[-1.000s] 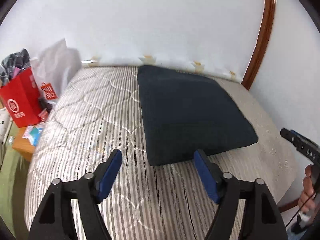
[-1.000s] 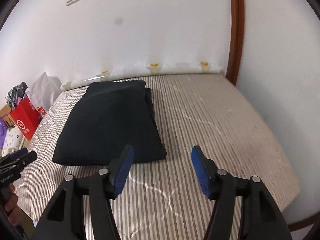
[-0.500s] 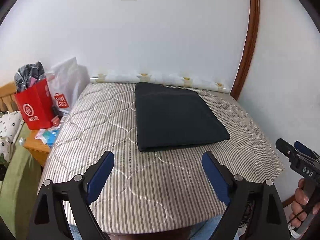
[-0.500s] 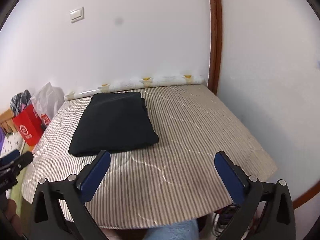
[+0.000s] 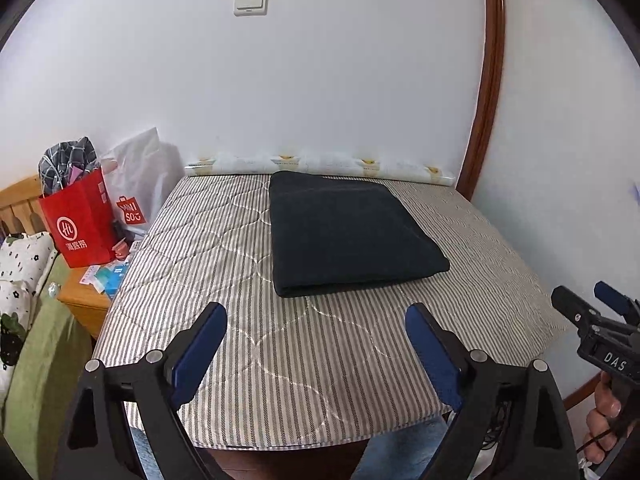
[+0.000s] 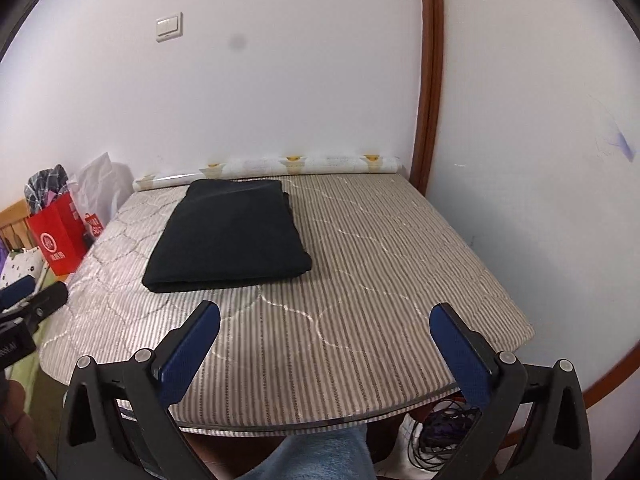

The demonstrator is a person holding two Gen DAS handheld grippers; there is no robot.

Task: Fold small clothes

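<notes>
A dark, near-black garment folded into a thick flat rectangle [image 5: 348, 236] lies on the grey-and-white striped quilted table cover [image 5: 280, 344], toward the far side near the wall — its folded edge faces the cameras, smooth and rounded, while layered edges show along its right side, though their number is hard to make out. The left gripper [image 5: 316, 344] hangs above the cover's near edge with blue-padded jaws spread wide, holding nothing. The right gripper [image 6: 324, 340] is likewise wide apart and empty — both well short of the cloth.

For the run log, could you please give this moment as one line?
left gripper: open, empty | right gripper: open, empty | black folded garment: flat on striped mattress
</notes>
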